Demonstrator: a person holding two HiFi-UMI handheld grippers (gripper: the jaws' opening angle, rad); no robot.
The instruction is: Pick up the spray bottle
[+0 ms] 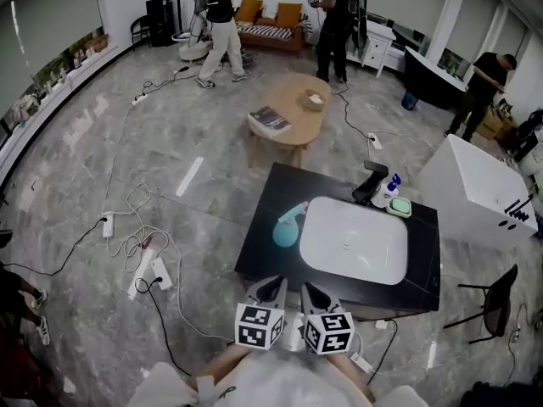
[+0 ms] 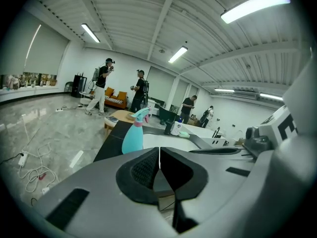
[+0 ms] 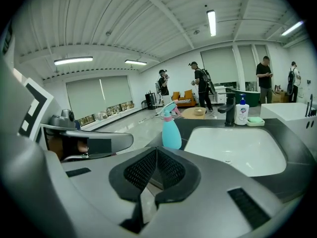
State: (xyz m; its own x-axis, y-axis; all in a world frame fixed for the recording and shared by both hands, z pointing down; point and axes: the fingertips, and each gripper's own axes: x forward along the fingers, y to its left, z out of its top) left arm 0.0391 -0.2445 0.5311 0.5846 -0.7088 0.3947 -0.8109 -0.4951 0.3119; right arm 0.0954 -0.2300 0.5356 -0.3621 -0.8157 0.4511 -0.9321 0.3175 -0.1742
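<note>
A teal spray bottle (image 1: 288,226) with a pink collar stands upright on the black counter (image 1: 260,253), just left of the white sink basin (image 1: 355,240). It also shows in the left gripper view, where the spray bottle (image 2: 133,134) rises beyond the jaws, and in the right gripper view as the spray bottle (image 3: 171,128) ahead. My left gripper (image 1: 271,290) and right gripper (image 1: 316,295) hang side by side before the counter's near edge, short of the bottle. Both are shut with nothing between the jaws: left gripper (image 2: 159,158), right gripper (image 3: 156,157).
A black faucet (image 1: 370,181), a soap dispenser (image 1: 391,187) and a green soap dish (image 1: 399,208) sit behind the basin. A round wooden table (image 1: 288,108), cables and power strips (image 1: 144,265) lie on the floor. Several people stand at the back. A white tub (image 1: 475,189) is at right.
</note>
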